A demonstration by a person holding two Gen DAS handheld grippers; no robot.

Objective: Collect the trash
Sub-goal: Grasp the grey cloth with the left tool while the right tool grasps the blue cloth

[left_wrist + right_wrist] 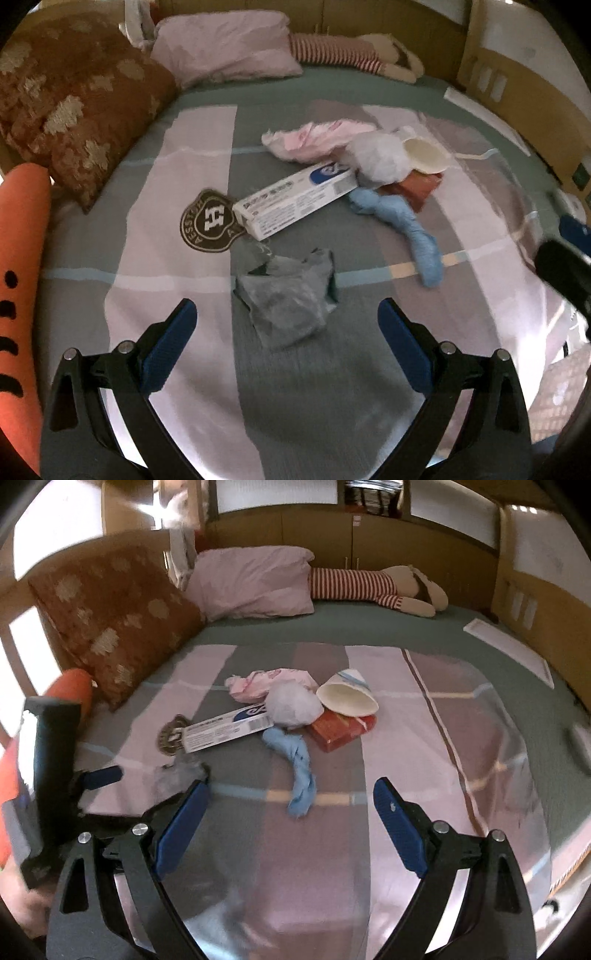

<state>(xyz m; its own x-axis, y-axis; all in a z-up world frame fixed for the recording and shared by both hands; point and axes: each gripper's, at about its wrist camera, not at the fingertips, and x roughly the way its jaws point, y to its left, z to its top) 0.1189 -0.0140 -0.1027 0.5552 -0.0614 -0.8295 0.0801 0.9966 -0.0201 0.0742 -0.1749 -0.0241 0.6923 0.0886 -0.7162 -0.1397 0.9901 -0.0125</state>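
Trash pile [295,709] on bed [424,686], both tongs [286,325] [290,805] agape

The box [295,201] print is too small and blurred to read. The red packet [413,186] lies mostly hidden under the white wad [376,158] and the cup [424,155]. In the right wrist view the left tool [101,778] is cut off by the frame's left edge, and the grey bag [177,775] is blurred, partly behind a tool finger [183,827].

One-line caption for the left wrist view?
Open left gripper hovers over crumpled grey bag on bed.
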